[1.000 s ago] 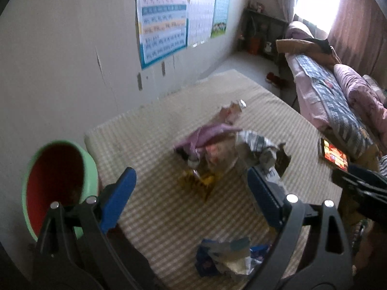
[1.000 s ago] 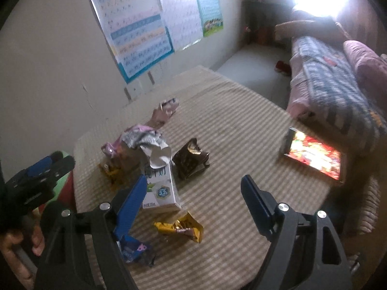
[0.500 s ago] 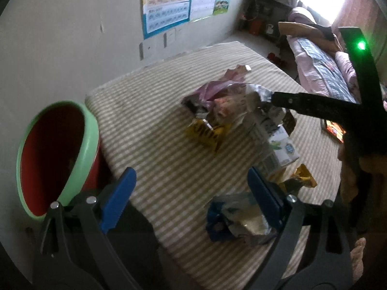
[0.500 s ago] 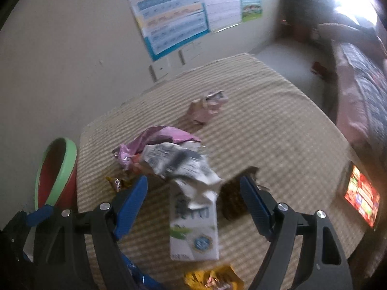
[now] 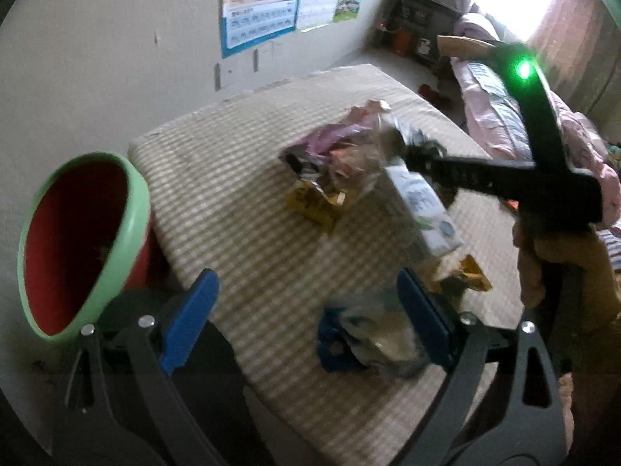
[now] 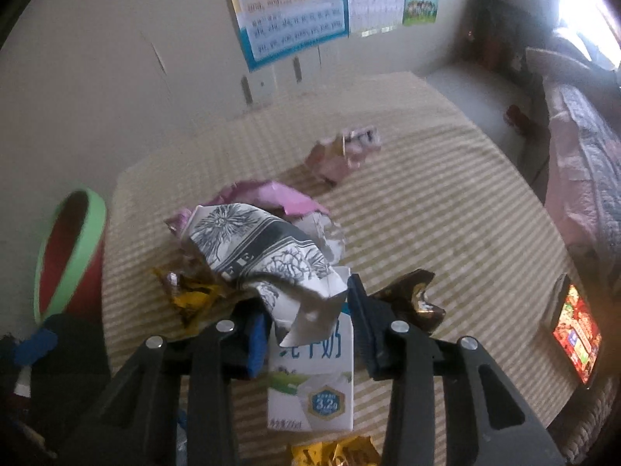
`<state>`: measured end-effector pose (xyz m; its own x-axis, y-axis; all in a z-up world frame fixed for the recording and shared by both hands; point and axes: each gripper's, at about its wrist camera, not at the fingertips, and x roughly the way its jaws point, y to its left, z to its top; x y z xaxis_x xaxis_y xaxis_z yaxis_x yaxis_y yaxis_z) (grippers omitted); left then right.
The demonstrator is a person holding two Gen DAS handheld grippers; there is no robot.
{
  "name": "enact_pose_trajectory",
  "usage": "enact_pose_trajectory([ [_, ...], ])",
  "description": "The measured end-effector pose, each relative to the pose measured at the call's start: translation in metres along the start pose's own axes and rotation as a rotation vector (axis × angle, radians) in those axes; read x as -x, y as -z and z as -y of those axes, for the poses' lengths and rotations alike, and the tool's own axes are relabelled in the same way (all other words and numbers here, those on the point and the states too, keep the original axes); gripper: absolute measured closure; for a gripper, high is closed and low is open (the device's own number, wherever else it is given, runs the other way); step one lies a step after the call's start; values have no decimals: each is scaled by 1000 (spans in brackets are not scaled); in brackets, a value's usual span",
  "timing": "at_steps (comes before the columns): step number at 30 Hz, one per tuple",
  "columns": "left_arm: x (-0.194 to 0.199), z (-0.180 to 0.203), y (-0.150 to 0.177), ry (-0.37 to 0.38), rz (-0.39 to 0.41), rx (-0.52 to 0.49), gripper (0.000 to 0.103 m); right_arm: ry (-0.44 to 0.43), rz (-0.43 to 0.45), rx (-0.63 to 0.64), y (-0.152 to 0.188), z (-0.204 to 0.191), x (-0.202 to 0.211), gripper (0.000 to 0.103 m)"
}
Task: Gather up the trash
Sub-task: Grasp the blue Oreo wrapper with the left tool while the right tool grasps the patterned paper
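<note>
Trash lies heaped mid-mattress [image 6: 446, 202]. The right gripper [image 6: 310, 322], gaping half a second ago, has just clamped its jaws onto the milk carton [image 6: 310, 380] at 6 o'clock, under a crumpled printed paper [image 6: 264, 256]. The left gripper [image 5: 306, 318] stays wide open, empty, beside a blue wrapper [image 5: 365, 338]. The green-rimmed red bin [image 5: 81, 240], at 9 o'clock, holds little that can be made out.

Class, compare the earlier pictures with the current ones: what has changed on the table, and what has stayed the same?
The right gripper came down over the milk carton and its fingers have just closed on the carton's top. The left gripper remains open above the blue wrapper. The other wrappers and the bin kept their places.
</note>
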<state>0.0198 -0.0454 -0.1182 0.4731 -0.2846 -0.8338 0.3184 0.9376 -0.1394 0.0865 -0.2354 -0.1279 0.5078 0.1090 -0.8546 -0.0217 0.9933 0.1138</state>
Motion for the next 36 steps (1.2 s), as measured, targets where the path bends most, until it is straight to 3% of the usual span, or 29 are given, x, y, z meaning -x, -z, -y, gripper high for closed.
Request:
enact_pose_trajectory([
  [9,-21,46,32,70,-118,-100,12,22,101,-75,31,15,62,67],
  [14,-42,56,40,54,-171,-126,14,41,109,-151,54,28,82,66],
  [17,-54,52,41,30,-197,-101,26,44,121,-166,61,27,93,66],
  [21,-57,41,36,36,-199,-57,58,43,155,-150,61,20,109,66],
  [27,-45,34,32,67,-160,-32,81,17,198,-133,56,6,126,66],
  [34,-32,31,31,71,-125,-37,80,14,201,-139,59,1,131,66],
  [36,-31,30,31,72,-119,-35,68,15,194,-147,61,2,130,66],
])
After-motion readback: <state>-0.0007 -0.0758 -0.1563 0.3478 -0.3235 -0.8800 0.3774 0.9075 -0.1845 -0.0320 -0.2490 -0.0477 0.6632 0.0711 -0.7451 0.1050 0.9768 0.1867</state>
